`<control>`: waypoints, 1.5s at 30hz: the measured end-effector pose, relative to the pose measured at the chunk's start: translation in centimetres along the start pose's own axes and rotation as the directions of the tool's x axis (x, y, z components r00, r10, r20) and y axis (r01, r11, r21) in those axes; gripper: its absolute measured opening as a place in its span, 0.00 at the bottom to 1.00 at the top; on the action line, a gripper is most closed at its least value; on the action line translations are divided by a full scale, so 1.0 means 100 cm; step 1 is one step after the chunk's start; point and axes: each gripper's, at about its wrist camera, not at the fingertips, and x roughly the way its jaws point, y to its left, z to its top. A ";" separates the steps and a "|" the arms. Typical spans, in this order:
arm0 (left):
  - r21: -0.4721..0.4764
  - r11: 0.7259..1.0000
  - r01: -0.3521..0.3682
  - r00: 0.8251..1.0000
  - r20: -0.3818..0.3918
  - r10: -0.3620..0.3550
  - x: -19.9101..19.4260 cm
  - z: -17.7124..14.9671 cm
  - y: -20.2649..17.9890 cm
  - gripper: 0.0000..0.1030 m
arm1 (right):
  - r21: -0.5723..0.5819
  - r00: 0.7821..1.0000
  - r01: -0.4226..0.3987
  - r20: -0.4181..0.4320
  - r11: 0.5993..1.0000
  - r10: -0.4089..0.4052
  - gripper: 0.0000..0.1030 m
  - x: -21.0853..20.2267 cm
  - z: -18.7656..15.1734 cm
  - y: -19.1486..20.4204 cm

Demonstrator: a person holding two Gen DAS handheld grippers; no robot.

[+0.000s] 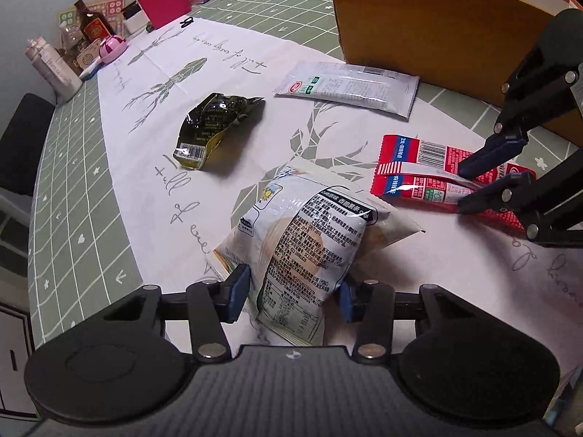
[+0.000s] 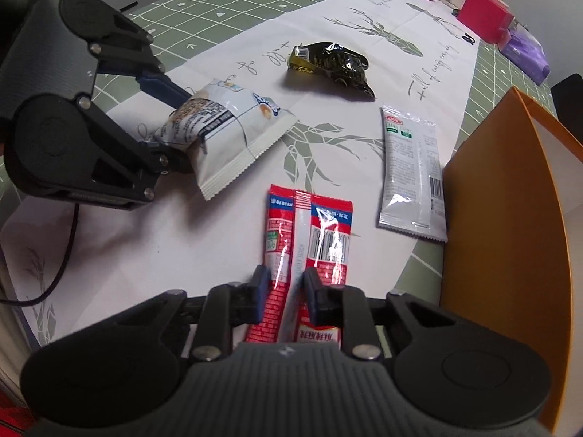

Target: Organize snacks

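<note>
Two grippers clamped: left gripper [image 1: 291,296] on white packet [image 1: 302,233], right gripper [image 2: 286,286] on red packet [image 2: 309,240]; white cloth [image 1: 145,182].

Dim indoor light, glare on foil wrappers, fisheye-bent edges, soft shadows

So the tabletop [image 1: 65,218] has a green grid cloth with a white printed runner [image 1: 153,182] over it. On the runner, around the white snack bag [image 1: 302,225]: red packet [image 1: 411,171] just beside, dark crumpled packet [image 1: 215,127] and grey sachet [image 1: 349,87] farther off. Orange box [image 1: 437,25] behind the sachet.
</note>
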 end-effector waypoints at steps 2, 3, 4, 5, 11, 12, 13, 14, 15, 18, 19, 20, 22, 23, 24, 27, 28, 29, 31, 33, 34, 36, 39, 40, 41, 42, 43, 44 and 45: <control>-0.033 0.999 0.013 1.000 -0.003 -0.013 -0.003 -0.001 0.003 0.50 | 0.023 1.000 -0.008 -0.007 1.000 0.008 0.00 -0.002 0.001 -0.002; -0.055 0.998 0.023 1.000 -0.005 -0.024 -0.005 -0.001 0.005 0.48 | 0.028 1.000 -0.002 -0.012 1.000 0.002 0.00 -0.002 0.000 -0.002; -0.083 0.996 0.037 0.999 -0.010 -0.038 -0.007 -0.001 0.008 0.48 | 0.027 1.000 0.002 -0.014 1.000 -0.001 0.00 -0.003 0.000 -0.002; -0.108 0.993 0.050 0.999 -0.015 -0.052 -0.009 -0.001 0.011 0.48 | 0.030 1.000 0.002 -0.016 1.000 -0.002 0.00 -0.004 -0.001 -0.002; -0.170 0.983 0.073 0.997 -0.026 -0.079 -0.016 -0.001 0.015 0.45 | 0.082 1.000 -0.012 0.003 0.997 0.012 0.00 -0.015 0.002 -0.011; -0.179 0.980 0.082 0.996 -0.026 -0.088 -0.018 -0.001 0.015 0.45 | 0.090 1.000 -0.014 0.008 0.996 0.014 0.00 -0.017 0.002 -0.012; -0.191 0.977 0.092 0.995 -0.024 -0.098 -0.019 0.000 0.016 0.45 | 0.094 1.000 -0.016 0.013 0.995 0.014 0.00 -0.020 0.002 -0.013; -0.199 0.975 0.100 0.994 -0.021 -0.106 -0.021 0.001 0.016 0.45 | 0.098 1.000 -0.018 0.016 0.995 0.016 0.00 -0.023 0.003 -0.015; -0.200 0.974 0.106 0.994 -0.017 -0.111 -0.023 0.002 0.015 0.44 | 0.099 1.000 -0.019 0.020 0.995 0.017 0.00 -0.025 0.003 -0.015; -0.208 0.972 0.114 0.993 -0.002 -0.117 -0.030 0.006 0.013 0.44 | 0.114 0.999 -0.028 0.023 0.993 0.026 0.00 -0.030 0.004 -0.017; -0.210 0.970 0.119 0.993 0.002 -0.122 -0.032 0.007 0.012 0.44 | 0.120 0.999 -0.031 0.029 0.992 0.028 0.00 -0.032 0.004 -0.018; -0.211 0.969 0.125 0.992 0.006 -0.127 -0.035 0.009 0.011 0.44 | 0.124 0.999 -0.033 0.038 0.992 0.028 0.00 -0.036 0.004 -0.019; -0.205 0.970 0.129 0.992 0.012 -0.129 -0.041 0.014 0.009 0.44 | 0.122 0.998 -0.031 0.059 0.992 0.024 0.00 -0.046 0.006 -0.021; -0.201 0.971 0.127 0.992 0.016 -0.126 -0.044 0.016 0.009 0.44 | 0.120 0.997 -0.031 0.068 0.992 0.023 0.00 -0.051 0.007 -0.022; -0.201 0.972 0.125 0.992 0.018 -0.124 -0.046 0.018 0.008 0.44 | 0.119 0.997 -0.031 0.076 0.992 0.022 0.00 -0.057 0.009 -0.023; -0.192 0.973 0.130 0.992 0.021 -0.128 -0.056 0.027 0.007 0.44 | 0.105 0.996 -0.025 0.086 0.994 0.016 0.00 -0.072 0.012 -0.025; -0.182 0.975 0.128 0.992 0.022 -0.126 -0.059 0.030 0.006 0.44 | 0.097 0.996 -0.019 0.089 0.995 0.010 0.00 -0.079 0.013 -0.025; -0.166 0.979 0.120 0.993 0.020 -0.119 -0.063 0.034 0.004 0.44 | 0.089 0.996 -0.013 0.092 0.996 0.005 0.00 -0.085 0.015 -0.026; -0.135 0.986 0.102 0.995 0.017 -0.101 -0.069 0.042 0.001 0.43 | 0.072 0.995 0.002 0.101 0.997 -0.009 0.00 -0.099 0.018 -0.026; -0.103 0.991 0.089 0.996 0.017 -0.088 -0.076 0.052 -0.002 0.43 | 0.054 0.993 0.026 0.117 0.998 -0.033 0.00 -0.114 0.021 -0.028; -0.089 0.992 0.084 0.996 0.021 -0.083 -0.081 0.057 -0.003 0.43 | 0.046 0.991 0.043 0.125 0.998 -0.048 0.00 -0.121 0.022 -0.029; -0.070 0.994 0.082 0.996 0.042 -0.079 -0.091 0.069 -0.005 0.43 | 0.036 0.986 0.076 0.146 0.996 -0.080 0.00 -0.136 0.023 -0.034; -0.043 0.996 0.080 0.993 0.092 -0.076 -0.107 0.092 -0.010 0.43 | 0.043 0.975 0.131 0.175 0.990 -0.137 0.00 -0.156 0.023 -0.046; -0.034 0.996 0.081 0.991 0.110 -0.076 -0.112 0.100 -0.013 0.43 | 0.048 0.971 0.150 0.182 0.988 -0.156 0.00 -0.162 0.022 -0.051; -0.024 0.996 0.080 0.989 0.124 -0.076 -0.116 0.108 -0.016 0.43 | 0.054 0.967 0.169 0.185 0.984 -0.176 0.00 -0.166 0.021 -0.057; -0.011 0.997 0.079 0.988 0.137 -0.077 -0.118 0.116 -0.020 0.43 | 0.063 0.964 0.185 0.185 0.981 -0.193 0.00 -0.169 0.020 -0.063; 0.002 0.997 0.078 0.986 0.149 -0.077 -0.120 0.123 -0.024 0.43 | 0.073 0.961 0.200 0.182 0.977 -0.210 0.00 -0.172 0.018 -0.070; 0.018 0.997 0.077 0.984 0.162 -0.079 -0.120 0.131 -0.029 0.43 | 0.083 0.958 0.213 0.176 0.974 -0.225 0.00 -0.173 0.015 -0.078; 0.032 0.996 0.078 0.982 0.171 -0.082 -0.120 0.139 -0.034 0.43 | 0.092 0.957 0.224 0.168 0.970 -0.237 0.00 -0.174 0.012 -0.084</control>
